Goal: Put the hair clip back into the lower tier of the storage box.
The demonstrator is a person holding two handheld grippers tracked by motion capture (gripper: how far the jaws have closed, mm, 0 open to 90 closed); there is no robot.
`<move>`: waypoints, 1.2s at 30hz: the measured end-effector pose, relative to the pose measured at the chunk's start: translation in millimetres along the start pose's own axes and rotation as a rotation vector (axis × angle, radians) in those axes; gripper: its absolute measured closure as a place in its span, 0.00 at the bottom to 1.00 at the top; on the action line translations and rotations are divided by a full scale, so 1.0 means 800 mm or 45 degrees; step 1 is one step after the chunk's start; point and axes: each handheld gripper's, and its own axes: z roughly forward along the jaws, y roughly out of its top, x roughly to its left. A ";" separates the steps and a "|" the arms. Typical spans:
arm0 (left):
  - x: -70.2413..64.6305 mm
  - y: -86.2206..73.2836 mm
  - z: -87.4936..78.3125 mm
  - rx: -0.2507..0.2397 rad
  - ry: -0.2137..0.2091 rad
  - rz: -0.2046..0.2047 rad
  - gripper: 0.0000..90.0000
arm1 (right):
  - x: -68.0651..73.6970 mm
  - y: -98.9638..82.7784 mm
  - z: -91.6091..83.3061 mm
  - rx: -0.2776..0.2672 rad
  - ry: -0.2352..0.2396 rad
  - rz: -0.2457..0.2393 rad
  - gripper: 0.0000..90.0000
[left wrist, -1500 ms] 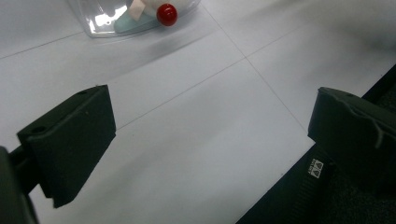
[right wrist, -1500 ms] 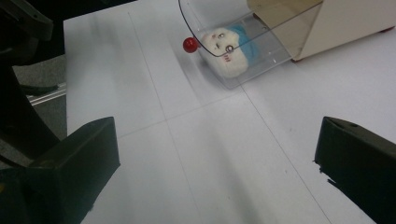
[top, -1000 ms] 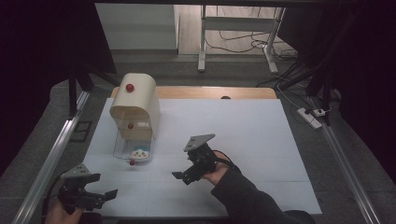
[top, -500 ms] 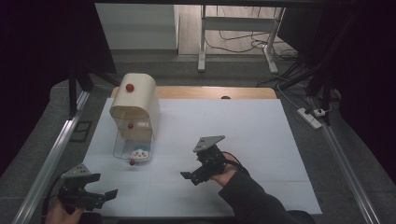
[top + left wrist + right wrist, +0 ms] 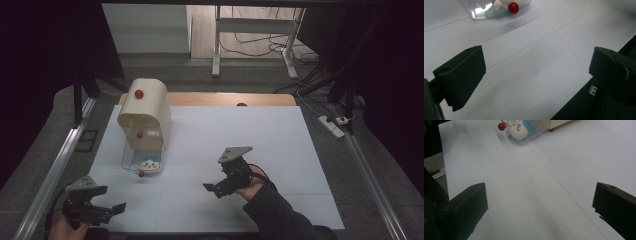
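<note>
Two gaping tools (image 5: pixel 112 208) (image 5: pixel 215 188), one clear drawer (image 5: pixel 142 164)

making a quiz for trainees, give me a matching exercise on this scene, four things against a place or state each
Things
1. left gripper
2. right gripper
3. clear drawer
4. cream cabinet

Places or states
a. pulled out, a red knob on its front
b. open, at the near left corner of the white mat
c. stands on the mat at far left, a red knob on its rounded top
d. open, above the mat near its middle

Pairs: 1-b, 2-d, 3-a, 4-c
</note>
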 end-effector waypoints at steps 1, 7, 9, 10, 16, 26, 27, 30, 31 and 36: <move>0.000 0.000 0.000 0.000 0.000 0.000 0.01 | -0.001 -0.002 -0.001 0.000 -0.003 0.003 0.00; 0.000 0.000 0.000 0.000 0.000 0.001 0.01 | -0.005 -0.011 -0.010 0.004 -0.020 0.026 0.00; 0.000 0.000 0.000 -0.001 0.000 0.001 0.01 | -0.006 -0.013 -0.012 0.002 -0.023 0.033 0.00; 0.000 0.000 0.000 0.000 0.000 0.001 0.01 | -0.006 -0.015 -0.014 0.004 -0.027 0.040 0.00; 0.000 0.000 0.000 0.000 0.000 0.001 0.01 | -0.010 -0.025 -0.024 0.007 -0.047 0.055 0.00; 0.000 0.000 0.000 -0.001 0.000 0.000 0.01 | -0.021 -0.044 -0.043 0.010 -0.101 0.097 0.00; 0.000 0.000 0.000 -0.002 0.000 0.000 0.01 | -0.022 -0.046 -0.045 0.009 -0.105 0.108 0.00; 0.000 0.000 0.000 -0.002 0.001 0.001 0.01 | -0.024 -0.052 -0.052 0.003 -0.120 0.121 0.00; 0.000 0.000 0.000 -0.002 0.001 0.002 0.01 | -0.025 -0.054 -0.054 0.005 -0.125 0.125 0.00; 0.000 0.000 0.000 -0.003 0.000 0.002 0.01 | -0.027 -0.063 -0.063 0.011 -0.154 0.136 0.00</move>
